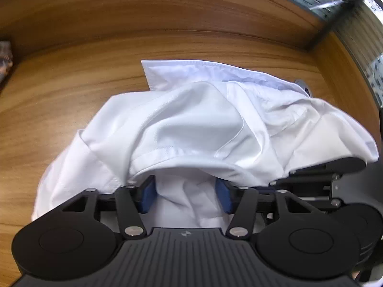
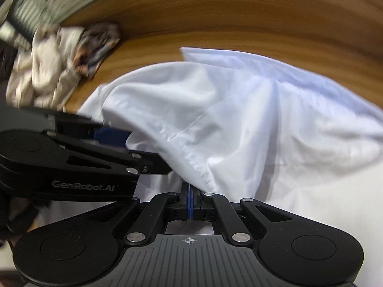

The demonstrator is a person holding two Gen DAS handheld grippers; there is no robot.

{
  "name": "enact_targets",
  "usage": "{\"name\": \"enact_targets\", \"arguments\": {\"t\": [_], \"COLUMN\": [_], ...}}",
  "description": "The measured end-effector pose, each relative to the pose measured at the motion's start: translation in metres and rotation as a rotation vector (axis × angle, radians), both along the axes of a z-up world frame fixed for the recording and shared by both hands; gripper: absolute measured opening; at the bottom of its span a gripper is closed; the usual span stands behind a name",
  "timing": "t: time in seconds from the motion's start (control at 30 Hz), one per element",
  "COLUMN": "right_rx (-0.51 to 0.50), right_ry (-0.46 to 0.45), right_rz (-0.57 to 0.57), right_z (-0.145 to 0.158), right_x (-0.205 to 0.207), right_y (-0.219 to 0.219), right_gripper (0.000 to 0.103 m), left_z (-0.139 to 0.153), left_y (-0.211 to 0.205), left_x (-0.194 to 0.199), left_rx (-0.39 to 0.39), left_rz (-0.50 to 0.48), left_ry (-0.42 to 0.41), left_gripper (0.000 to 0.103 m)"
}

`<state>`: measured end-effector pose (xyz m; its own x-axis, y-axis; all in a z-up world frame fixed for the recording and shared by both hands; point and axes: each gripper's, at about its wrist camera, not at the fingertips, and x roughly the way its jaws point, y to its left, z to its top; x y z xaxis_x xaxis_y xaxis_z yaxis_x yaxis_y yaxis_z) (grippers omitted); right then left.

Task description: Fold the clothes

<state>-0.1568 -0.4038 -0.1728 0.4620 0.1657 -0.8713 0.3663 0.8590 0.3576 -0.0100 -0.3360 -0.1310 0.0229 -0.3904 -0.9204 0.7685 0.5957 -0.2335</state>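
The left gripper (image 1: 185, 195) stood open over the white shirt (image 1: 196, 119); the right gripper (image 2: 189, 199) pinched its hem. Releasing both evenly would keep the fold flat.

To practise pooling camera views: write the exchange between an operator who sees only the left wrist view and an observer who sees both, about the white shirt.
Operator: My left gripper stands open over the white shirt. Does the right gripper hold it?
Observer: Yes, its jaws are shut on the shirt's stitched hem.
Operator: Are there more clothes on the wooden table?
Observer: A crumpled beige garment lies at the table's far left corner, against a patterned cloth.
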Motion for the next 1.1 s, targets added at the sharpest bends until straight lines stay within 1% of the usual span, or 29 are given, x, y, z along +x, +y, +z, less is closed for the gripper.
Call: {"name": "enact_targets", "arguments": {"t": [0.07,0.23,0.27,0.3,0.33,0.37,0.4,0.43,0.47,0.5,0.57,0.67,0.77,0.83,0.9,0.93,1.0,1.1], "right_rx": [0.024,-0.032,-0.037,-0.042,-0.041,-0.035,-0.03,-0.029,-0.036,-0.046,-0.071,-0.099,-0.086,-0.087,-0.074,-0.065,-0.038,-0.003], "right_ry": [-0.017,-0.004,-0.003,-0.002,-0.004,-0.007,-0.01,-0.011,-0.011,-0.01,-0.008,-0.007,-0.016,-0.017,-0.023,-0.041,-0.106,-0.213], "right_rz": [-0.027,-0.024,-0.027,-0.031,-0.042,-0.057,-0.072,-0.085,-0.092,-0.096,-0.105,-0.126,-0.131,-0.103,-0.026,0.014,0.078,0.123], "right_z": [0.0,0.001,0.0,-0.001,-0.002,-0.003,-0.004,-0.005,-0.005,-0.005,-0.004,-0.003,-0.002,0.002,0.01,0.017,0.033,0.057], "right_x": [-0.007,-0.018,-0.018,-0.017,-0.017,-0.017,-0.017,-0.015,-0.013,-0.012,-0.01,-0.009,-0.009,-0.006,-0.001,0.0,0.001,0.003], "right_y": [-0.003,-0.002,-0.002,-0.001,-0.002,-0.003,-0.005,-0.006,-0.007,-0.008,-0.011,-0.021,-0.027,-0.023,-0.013,-0.008,0.003,0.015], "right_gripper": [0.005,0.005,0.005,0.004,0.004,0.004,0.004,0.004,0.004,0.002,0.001,0.0,0.0,0.0,0.009,0.009,0.009,0.009], "left_z": [-0.005,-0.019,-0.021,-0.021,-0.02,-0.019,-0.018,-0.016,-0.014,-0.011,-0.003,0.016,0.039,0.051,0.058,0.061,0.066,0.072], "left_y": [-0.005,-0.014,-0.015,-0.016,-0.016,-0.015,-0.012,-0.008,-0.005,0.0,0.012,0.038,0.061,0.073,0.081,0.085,0.087,0.089], "left_x": [-0.003,-0.011,-0.014,-0.019,-0.025,-0.03,-0.032,-0.035,-0.037,-0.036,-0.026,-0.01,0.0,0.005,0.008,0.01,0.013,0.017], "left_rx": [0.019,0.071,0.082,0.094,0.106,0.111,0.108,0.105,0.102,0.096,0.077,0.05,-0.013,-0.065,-0.107,-0.133,-0.168,-0.23], "left_rz": [0.001,-0.014,-0.026,-0.047,-0.072,-0.091,-0.098,-0.106,-0.114,-0.11,-0.075,-0.028,-0.013,-0.001,0.016,0.027,0.046,0.075], "left_ry": [-0.007,-0.06,-0.084,-0.122,-0.164,-0.194,-0.207,-0.22,-0.234,-0.232,-0.202,-0.165,-0.097,-0.049,-0.019,-0.004,0.019,0.067], "left_gripper": [0.066,0.066,0.064,0.059,0.057,0.051,0.041,0.034,0.021,0.013,0.009,0.007,0.007,0.007,0.007,0.007,0.007,0.007]}}
